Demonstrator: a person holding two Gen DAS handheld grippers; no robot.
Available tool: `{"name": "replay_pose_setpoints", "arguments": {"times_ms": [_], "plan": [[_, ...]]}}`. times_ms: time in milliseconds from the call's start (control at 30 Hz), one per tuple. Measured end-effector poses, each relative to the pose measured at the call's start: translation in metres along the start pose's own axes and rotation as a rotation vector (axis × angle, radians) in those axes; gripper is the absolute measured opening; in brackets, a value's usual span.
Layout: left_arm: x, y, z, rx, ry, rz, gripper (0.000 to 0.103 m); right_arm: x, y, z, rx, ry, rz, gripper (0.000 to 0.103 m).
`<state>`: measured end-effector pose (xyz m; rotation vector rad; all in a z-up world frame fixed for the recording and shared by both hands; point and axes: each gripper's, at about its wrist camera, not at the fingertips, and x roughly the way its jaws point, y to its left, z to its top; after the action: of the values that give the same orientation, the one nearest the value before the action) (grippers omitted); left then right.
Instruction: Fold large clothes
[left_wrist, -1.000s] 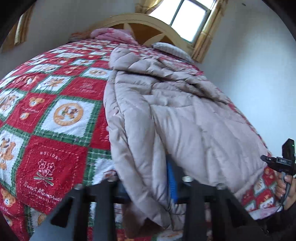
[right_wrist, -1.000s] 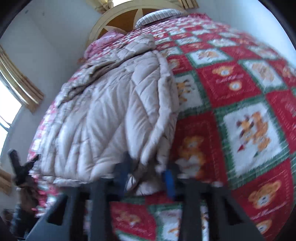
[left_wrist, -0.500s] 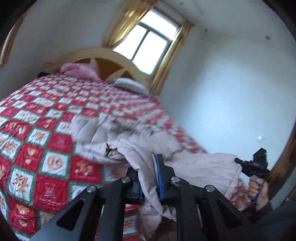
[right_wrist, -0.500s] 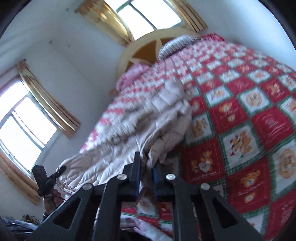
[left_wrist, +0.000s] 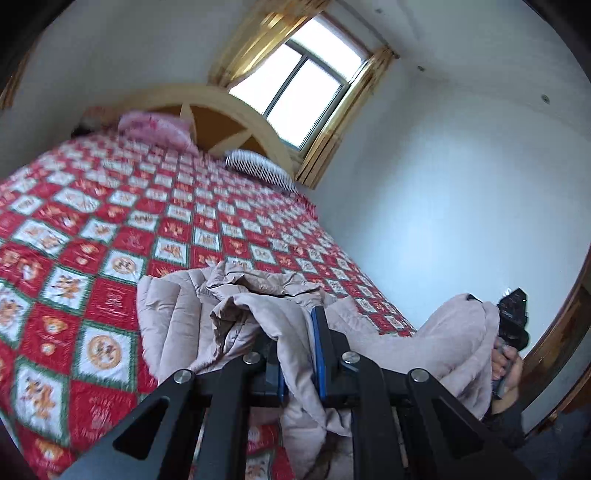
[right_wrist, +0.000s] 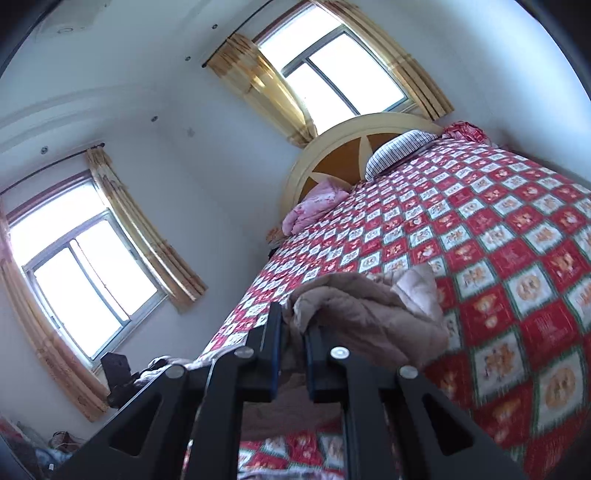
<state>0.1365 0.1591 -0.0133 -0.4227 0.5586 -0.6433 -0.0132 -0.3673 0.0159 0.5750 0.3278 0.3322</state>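
I hold both jaws clamped on the padded coat's (left_wrist: 295, 325) hem, lifting it above the bed (left_wrist: 110, 229) to fold.

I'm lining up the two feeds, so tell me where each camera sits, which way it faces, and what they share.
Left wrist: rides the left gripper, looking along its fingers over the puffy beige quilted coat pinched between them, up the bed; the right gripper and its hand show at right.
Right wrist: rides the right gripper, clamped on the same coat, facing the headboard; no hand is visible.
Shared: the coat, red patchwork bedspread, striped pillow, arched wooden headboard.
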Motion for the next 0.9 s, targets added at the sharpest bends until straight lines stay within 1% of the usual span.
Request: {"name": "replay_pose_setpoints", "arguments": {"times_ms": [67,100,133,167,200,233,300,400,433,467,500,533,567,600,633,667,733,767,800,900], "plan": [[0.019,0.013,0.011,-0.018,0.024,0.021,0.016,0.035,-0.008,0.019,0.012,0.019,-0.025,0.013],[0.033,0.022,0.019,-0.030,0.050,0.022,0.017,0.051,-0.012,0.027,0.019,0.025,-0.042,0.013],[0.044,0.029,0.025,-0.035,0.072,0.040,0.018,0.069,-0.019,0.035,0.029,0.034,-0.064,0.012],[0.054,0.038,0.032,-0.053,0.094,0.067,0.018,0.093,-0.031,0.043,0.049,0.053,-0.083,0.012],[0.057,0.043,0.035,-0.077,0.109,0.068,0.020,0.116,-0.042,0.050,0.066,0.072,-0.111,0.012],[0.056,0.048,0.038,-0.098,0.122,0.060,0.022,0.137,-0.052,0.055,0.074,0.092,-0.134,0.012],[0.050,0.054,0.044,-0.097,0.140,0.037,0.025,0.161,-0.070,0.061,0.101,0.110,-0.171,0.012],[0.036,0.064,0.049,-0.086,0.138,-0.010,0.027,0.179,-0.089,0.067,0.124,0.132,-0.200,0.012],[0.032,0.068,0.050,-0.089,0.133,-0.009,0.027,0.185,-0.094,0.069,0.127,0.139,-0.212,0.012],[0.029,0.070,0.051,-0.084,0.127,0.012,0.028,0.193,-0.100,0.070,0.131,0.155,-0.218,0.012],[0.026,0.071,0.052,-0.062,0.104,0.077,0.043,0.200,-0.104,0.070,0.131,0.167,-0.225,0.012],[0.018,0.071,0.056,-0.029,0.055,0.188,0.069,0.211,-0.107,0.070,0.128,0.181,-0.236,0.012],[0.009,0.071,0.059,-0.020,0.007,0.243,0.081,0.218,-0.109,0.070,0.123,0.191,-0.243,0.012],[0.002,0.072,0.061,-0.028,-0.038,0.263,0.091,0.227,-0.110,0.069,0.113,0.199,-0.258,0.012],[-0.005,0.072,0.062,-0.044,-0.098,0.279,0.091,0.237,-0.112,0.070,0.108,0.203,-0.272,0.012],[-0.006,0.069,0.062,-0.048,-0.123,0.285,0.091,0.245,-0.115,0.069,0.109,0.210,-0.280,0.012],[0.006,0.049,0.061,-0.005,-0.126,0.304,0.091,0.263,-0.125,0.067,0.129,0.231,-0.291,0.012],[0.015,0.037,0.058,0.032,-0.128,0.308,0.091,0.271,-0.127,0.066,0.121,0.239,-0.304,0.012],[0.030,0.019,0.053,0.092,-0.121,0.300,0.091,0.278,-0.129,0.064,0.113,0.245,-0.322,0.012],[0.095,-0.027,0.032,0.251,-0.039,0.288,0.092,0.304,-0.137,0.058,0.095,0.258,-0.387,0.012]]}}
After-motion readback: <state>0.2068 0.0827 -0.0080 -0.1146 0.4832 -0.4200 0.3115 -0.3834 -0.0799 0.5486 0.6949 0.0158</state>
